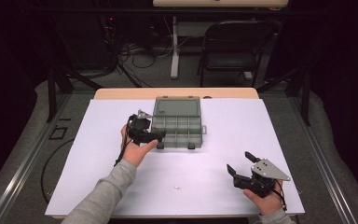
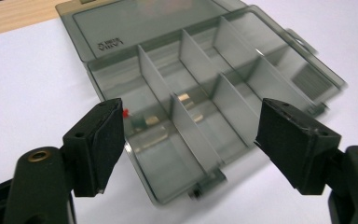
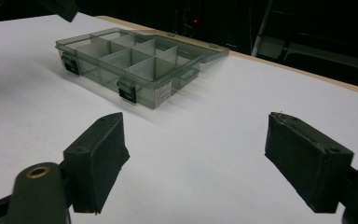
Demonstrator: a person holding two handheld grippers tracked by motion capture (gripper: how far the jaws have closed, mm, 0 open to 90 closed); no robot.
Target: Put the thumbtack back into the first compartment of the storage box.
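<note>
The organizer box's lid [image 2: 135, 28] bears embossed lettering, too blurred to read.

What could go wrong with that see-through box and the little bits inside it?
The left gripper hangs open at the compartment box's edge; a bump might slide the light box or jostle the small parts out of their compartment. A tiny white piece lies loose on the table and might get brushed off.

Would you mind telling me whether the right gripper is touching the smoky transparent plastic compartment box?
Apart: the high view shows the right gripper separated by bare white tabletop from the box.
</note>
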